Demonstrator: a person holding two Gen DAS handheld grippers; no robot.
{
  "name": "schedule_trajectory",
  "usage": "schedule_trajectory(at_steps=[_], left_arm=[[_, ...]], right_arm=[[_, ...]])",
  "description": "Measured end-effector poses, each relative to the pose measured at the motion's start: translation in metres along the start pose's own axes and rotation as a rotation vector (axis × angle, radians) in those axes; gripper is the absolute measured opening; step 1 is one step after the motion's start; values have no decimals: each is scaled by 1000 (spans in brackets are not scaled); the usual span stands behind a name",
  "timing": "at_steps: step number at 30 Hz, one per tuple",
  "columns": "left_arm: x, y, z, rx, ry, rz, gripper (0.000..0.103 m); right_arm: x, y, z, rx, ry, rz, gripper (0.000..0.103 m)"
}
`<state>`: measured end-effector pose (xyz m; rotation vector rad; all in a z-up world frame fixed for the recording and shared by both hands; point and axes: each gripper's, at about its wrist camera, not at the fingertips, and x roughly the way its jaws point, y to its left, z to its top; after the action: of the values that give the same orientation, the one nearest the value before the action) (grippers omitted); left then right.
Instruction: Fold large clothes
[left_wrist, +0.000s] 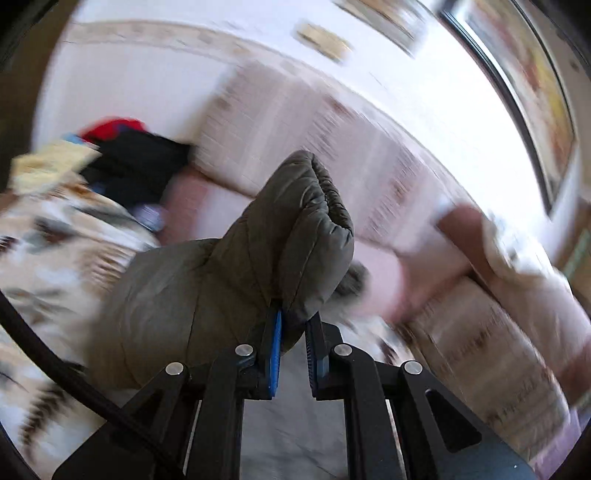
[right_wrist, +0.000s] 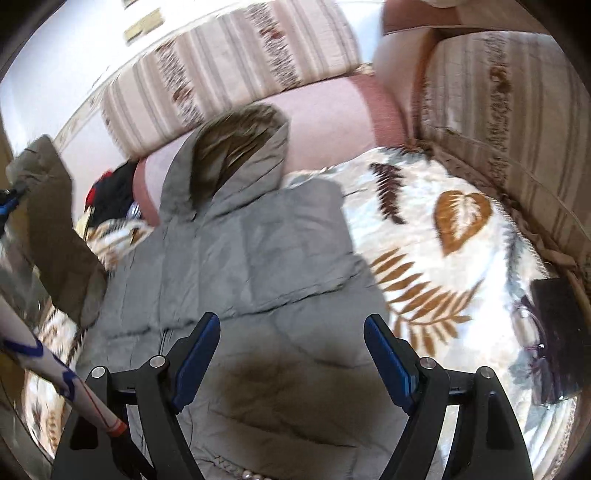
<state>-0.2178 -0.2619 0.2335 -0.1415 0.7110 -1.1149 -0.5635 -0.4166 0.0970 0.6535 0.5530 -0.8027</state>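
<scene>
While left tool lifts sleeve, right tool hovers.

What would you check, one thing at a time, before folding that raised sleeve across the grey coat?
1. Left gripper has the sleeve: ok, its blue pads are pinched on the padded cuff end.
2. Sleeve lifted off the blanket: ok, in the right wrist view it hangs raised at the left edge.
3. Right gripper free to help: ok, jaws wide open above the coat body, holding nothing.
4. Coat body lying flat: ok, spread out with the fur-lined hood at the top.
5. Other sleeve already folded in: cannot tell.
6. Landing area free of clutter: ok; the clothes pile lies beyond the coat.
</scene>
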Motion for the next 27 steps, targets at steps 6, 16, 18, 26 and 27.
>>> schedule_trajectory(at_steps=[6, 16, 18, 26, 27], left_arm=[[89, -68, -86, 73, 205, -39, 11], [159, -58, -182, 112, 510, 48, 33], [138, -59, -179, 130, 501, -1, 56], [30, 30, -129, 109, 172, 194, 69], [26, 44, -125, 90, 156, 231, 69]], right_arm=[[-19, -27, 15, 63, -61, -23, 84], [-1, -41, 22, 124, -22, 39, 84], [5, -44, 23, 146, -2, 70, 84], [70, -54, 15, 336, 185, 376, 68], [79, -49, 13, 344, 208, 395, 68]])
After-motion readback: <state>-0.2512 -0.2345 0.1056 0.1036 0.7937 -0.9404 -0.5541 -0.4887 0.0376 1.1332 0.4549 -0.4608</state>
